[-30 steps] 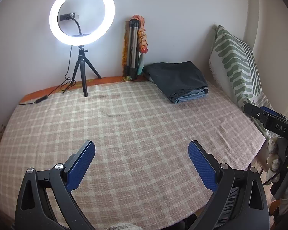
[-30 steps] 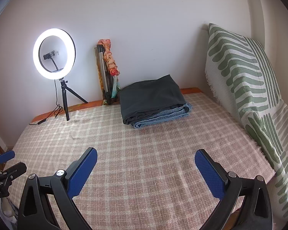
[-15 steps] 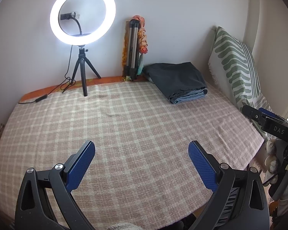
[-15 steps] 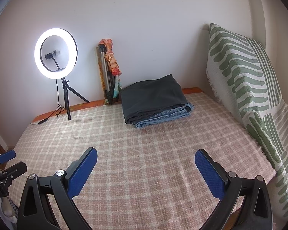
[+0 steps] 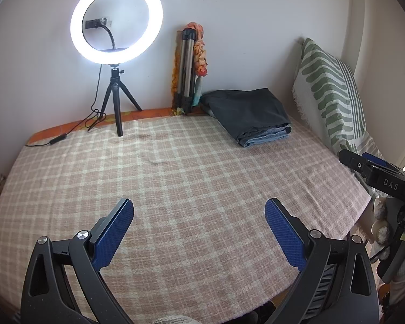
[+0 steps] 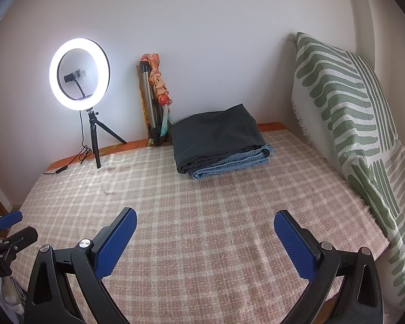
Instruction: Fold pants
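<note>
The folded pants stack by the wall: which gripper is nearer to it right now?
Right, probably. The folded pants stack lies almost straight ahead of the open right gripper; from the open left gripper it sits farther off, toward the right.

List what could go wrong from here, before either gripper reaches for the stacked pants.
1. The dark pants lie on top of folded jeans; a deep pinch may lift both pieces.
2. The stack sits far back near the propped tripod; a reach could topple it.
3. The ring light stands on thin legs, its cable trailing across the bed; the left gripper might snag it.
</note>
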Motion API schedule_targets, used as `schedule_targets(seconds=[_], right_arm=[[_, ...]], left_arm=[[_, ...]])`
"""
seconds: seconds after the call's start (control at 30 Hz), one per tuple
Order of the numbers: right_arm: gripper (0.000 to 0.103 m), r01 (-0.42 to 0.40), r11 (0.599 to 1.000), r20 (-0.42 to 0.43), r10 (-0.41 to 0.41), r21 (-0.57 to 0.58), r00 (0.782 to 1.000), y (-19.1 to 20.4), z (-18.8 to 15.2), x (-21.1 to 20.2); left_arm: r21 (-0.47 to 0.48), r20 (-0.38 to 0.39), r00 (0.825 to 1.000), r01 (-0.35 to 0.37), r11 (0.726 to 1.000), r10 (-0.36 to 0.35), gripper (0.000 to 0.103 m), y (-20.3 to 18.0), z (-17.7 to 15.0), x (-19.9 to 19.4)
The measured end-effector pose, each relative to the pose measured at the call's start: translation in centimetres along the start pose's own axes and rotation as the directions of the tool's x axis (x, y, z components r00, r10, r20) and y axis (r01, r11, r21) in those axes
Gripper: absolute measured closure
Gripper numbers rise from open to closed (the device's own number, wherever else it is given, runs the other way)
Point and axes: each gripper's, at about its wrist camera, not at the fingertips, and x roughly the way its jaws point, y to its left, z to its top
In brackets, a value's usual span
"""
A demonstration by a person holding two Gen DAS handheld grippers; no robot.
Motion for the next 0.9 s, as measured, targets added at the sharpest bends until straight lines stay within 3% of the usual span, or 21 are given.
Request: schedule_targets(seconds=[0.9], right_arm=[[0.0, -0.006, 1.0, -0.004, 0.006, 0.001, 1.0, 0.15, -0.31, 0.15]], left_arm=[[-0.001, -0.006, 1.0, 0.006, 1.0, -0.006, 0.005, 0.22, 0.04, 0.27]])
